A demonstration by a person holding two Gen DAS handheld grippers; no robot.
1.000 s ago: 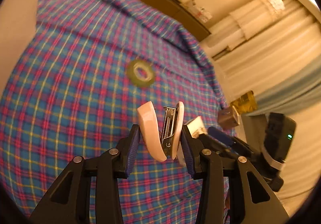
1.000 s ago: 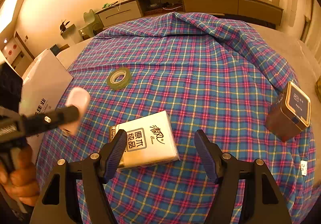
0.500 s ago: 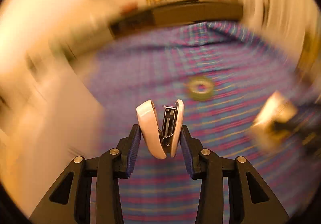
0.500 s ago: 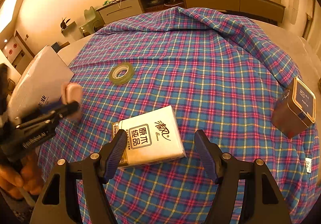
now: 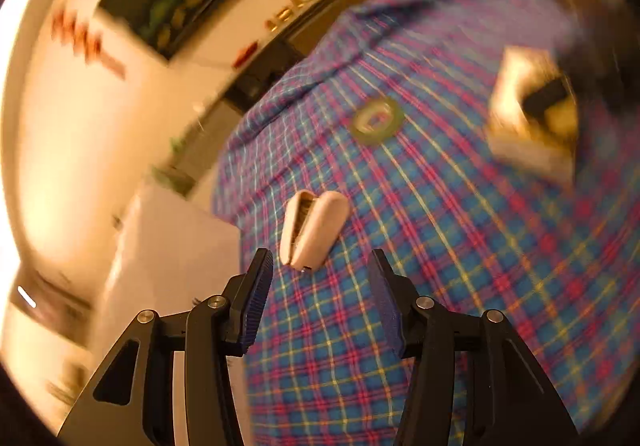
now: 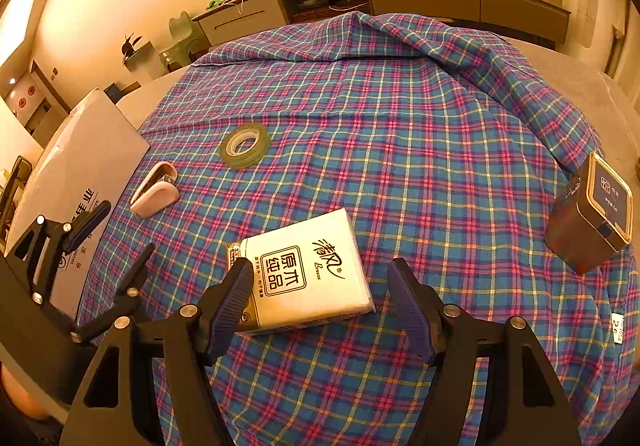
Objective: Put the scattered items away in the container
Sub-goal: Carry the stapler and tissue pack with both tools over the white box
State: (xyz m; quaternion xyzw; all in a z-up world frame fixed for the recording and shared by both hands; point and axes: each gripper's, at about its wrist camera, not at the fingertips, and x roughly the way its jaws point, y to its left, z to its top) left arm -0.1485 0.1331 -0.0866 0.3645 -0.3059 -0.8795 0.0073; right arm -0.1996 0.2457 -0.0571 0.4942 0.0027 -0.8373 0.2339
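Plaid cloth (image 6: 400, 134) in blue, pink and yellow covers the round table, with a low sideboard along the far wall behind it. Just ahead of the left claw (image 5: 320, 298) lies a pink stapler (image 5: 314, 228) on the cloth near the table's edge; the claw's jaws have just been opening and now stand apart, with nothing between the pads, so the stapler looks freshly let go rather than held. In the right wrist view the same stapler (image 6: 155, 190) rests on its side, well off to the left of the right claw (image 6: 320, 302).

That right claw has its jaws spread wide and hangs tilted down over a white tissue pack (image 6: 304, 274), the pack lying flat between and just beyond its fingertips, seemingly lined up so the pads can close across its narrow width. A roll of green tape (image 6: 245, 145) sits farther out, beyond both stapler and pack. A brown tin (image 6: 592, 222) stands far right of the right claw, at the table's rim, lid apparently on; whether it is the container I cannot tell. A pale cardboard box (image 6: 80, 166) leans beyond the table's left edge.
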